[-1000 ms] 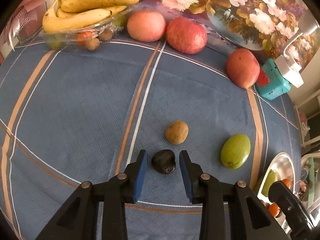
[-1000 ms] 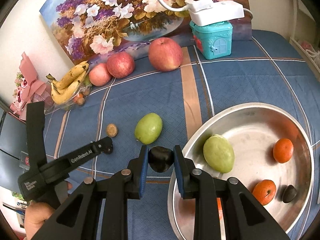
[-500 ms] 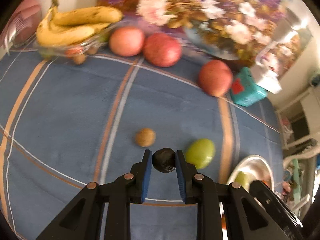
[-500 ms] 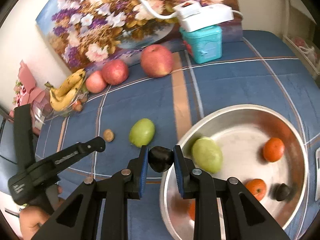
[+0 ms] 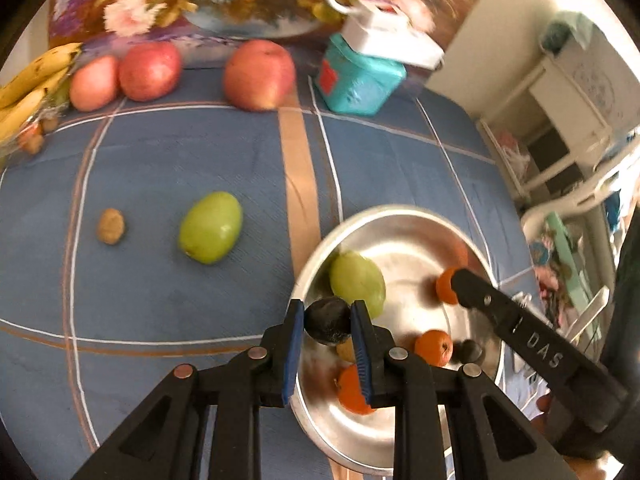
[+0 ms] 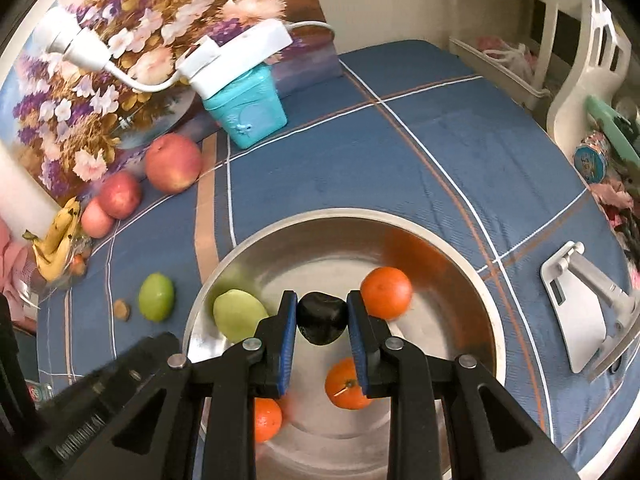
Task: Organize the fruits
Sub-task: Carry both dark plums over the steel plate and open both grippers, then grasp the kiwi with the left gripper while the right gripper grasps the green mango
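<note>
My left gripper (image 5: 327,322) is shut on a small dark fruit (image 5: 328,320) and holds it above the near-left rim of the steel bowl (image 5: 404,216). My right gripper (image 6: 322,318) is shut on another dark fruit (image 6: 322,317) over the middle of the bowl (image 6: 460,256). The bowl holds a green mango (image 6: 238,314), three oranges (image 6: 386,286) and one more dark fruit (image 5: 470,351). A second green mango (image 5: 211,227) and a small brown fruit (image 5: 111,231) lie on the blue cloth to the left.
Three red apples (image 5: 259,74) and a banana bunch (image 5: 28,92) line the back edge by a flower painting. A teal box (image 5: 356,80) with a white lamp base stands at the back. A white stand (image 6: 588,304) sits right of the bowl.
My left gripper closed on the dark fruit, lifted it and swung right to the bowl's rim. My right gripper carried its dark fruit from the bowl's left rim to over its middle.
</note>
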The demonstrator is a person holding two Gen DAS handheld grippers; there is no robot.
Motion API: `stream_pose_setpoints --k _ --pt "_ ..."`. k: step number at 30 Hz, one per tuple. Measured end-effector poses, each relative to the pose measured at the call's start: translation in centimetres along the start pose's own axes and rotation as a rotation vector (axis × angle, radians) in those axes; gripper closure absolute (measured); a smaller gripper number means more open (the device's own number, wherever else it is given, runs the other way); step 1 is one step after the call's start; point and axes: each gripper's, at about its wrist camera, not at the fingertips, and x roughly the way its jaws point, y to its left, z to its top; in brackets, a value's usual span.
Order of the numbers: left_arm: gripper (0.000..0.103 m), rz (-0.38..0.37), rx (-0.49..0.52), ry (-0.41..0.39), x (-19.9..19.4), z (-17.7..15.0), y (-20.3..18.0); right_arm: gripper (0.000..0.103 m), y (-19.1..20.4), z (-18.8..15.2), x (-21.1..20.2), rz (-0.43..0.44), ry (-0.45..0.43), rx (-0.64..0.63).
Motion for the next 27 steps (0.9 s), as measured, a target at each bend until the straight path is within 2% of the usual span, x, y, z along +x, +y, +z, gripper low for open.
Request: stream_pose_setpoints --k 7,11,16,19,21,23,24,25,27 --pt "0.075 -0.007 -0.013 0.027 0.5 -0.3 -0.1 0.076 0.9 -0.2 0.3 0.008 0.009 -0.032" --pt "0.065 -0.011 -0.020 0.026 0.5 -0.2 0.1 0.069 0.9 -0.1 0.2 0.004 0.011 -0.036" --pt "0.059 -0.020 -0.030 0.018 0.2 -0.1 0.2 0.069 0.8 0.0 0.2 0.000 0.011 -0.040" --pt "0.049 -0.018 -0.056 0.013 0.0 0.2 0.8 0.068 0.9 0.0 0.2 -0.002 0.013 -0.043" --pt "0.044 -0.016 -0.073 0.005 -0.2 0.4 1.4 0.063 0.9 -0.1 0.3 -0.008 0.013 -0.049" --pt "0.038 0.000 -0.093 -0.010 -0.5 0.8 2.2 0.053 1.1 -0.1 0.4 -0.013 0.012 -0.053" --pt "0.036 0.012 -0.104 -0.020 -0.8 0.9 2.7 0.052 1.1 -0.1 0.5 -0.013 0.013 -0.057" --pt "0.030 0.025 -0.120 -0.032 -1.0 1.1 3.3 0.050 1.3 -0.1 0.6 -0.013 0.014 -0.063" --pt "0.020 0.057 -0.151 -0.054 -1.5 1.5 4.7 0.039 1.6 -0.2 0.8 -0.022 0.014 -0.074"
